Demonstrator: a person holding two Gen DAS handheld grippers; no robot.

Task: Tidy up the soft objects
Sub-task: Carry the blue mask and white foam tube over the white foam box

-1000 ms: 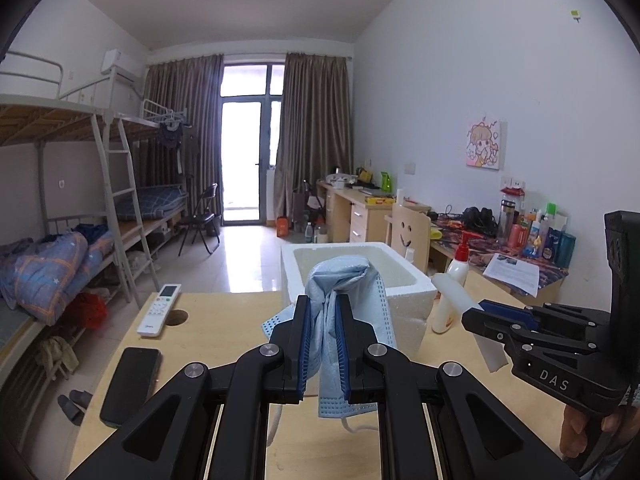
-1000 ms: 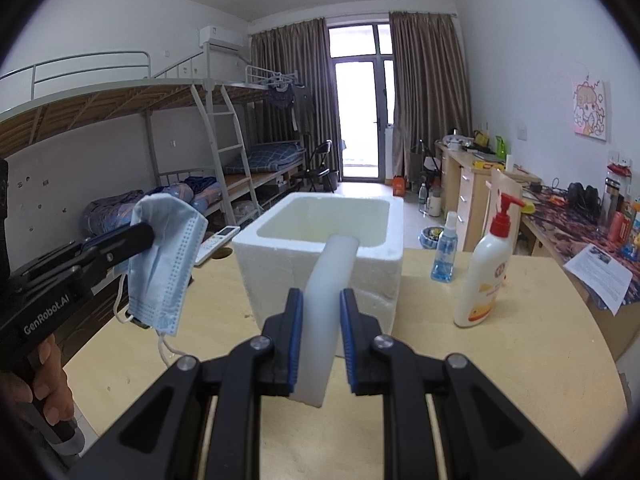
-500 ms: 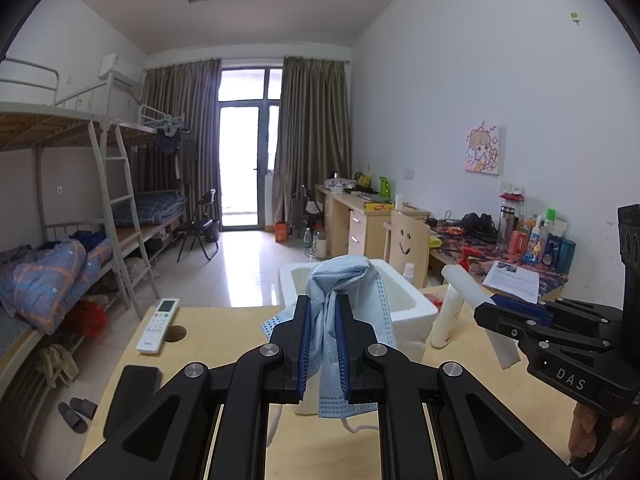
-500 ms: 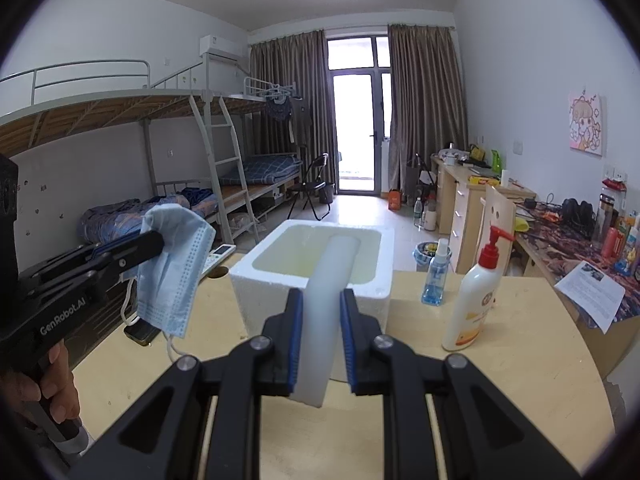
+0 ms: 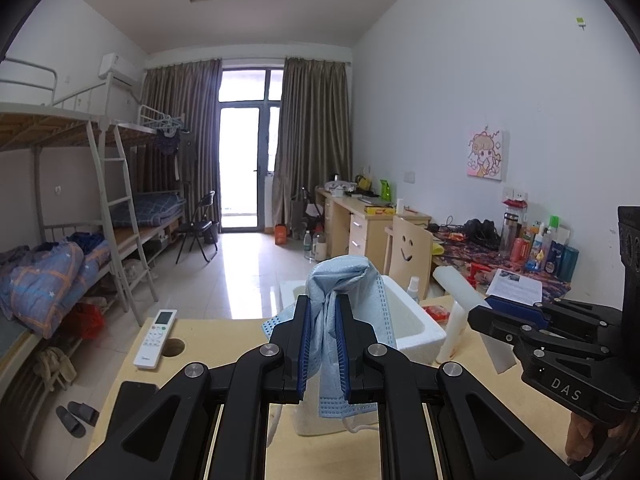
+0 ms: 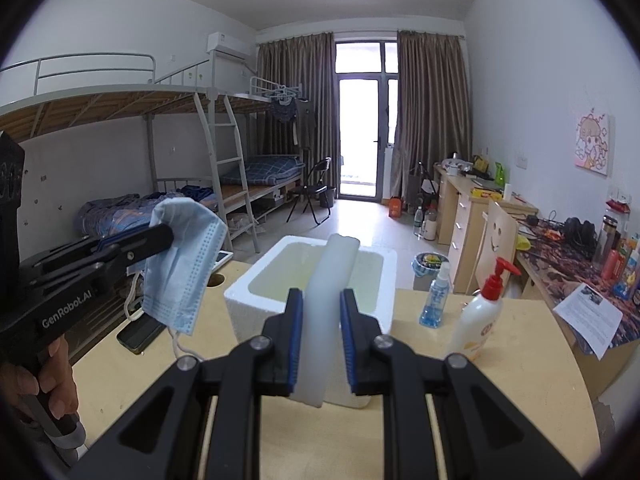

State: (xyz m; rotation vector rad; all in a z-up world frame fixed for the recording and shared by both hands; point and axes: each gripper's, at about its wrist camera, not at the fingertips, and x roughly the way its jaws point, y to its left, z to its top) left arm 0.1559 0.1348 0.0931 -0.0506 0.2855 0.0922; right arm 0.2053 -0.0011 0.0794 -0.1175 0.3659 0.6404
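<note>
From my left, the left gripper [image 5: 323, 350] is pinched on a limp, pleated blue face mask [image 5: 344, 304] that drapes down, ear loops dangling. Dead ahead at twelve o'clock, below both claws, sits the open white foam box [image 6: 310, 280], rigid and grainy, on the wooden table [image 6: 516, 364]. My right gripper [image 6: 319, 344] clamps a smooth, pale foam strip [image 6: 326, 308], its long axis pointing straight over the box's hollow. I judge the right claw nearer the drop.
</note>
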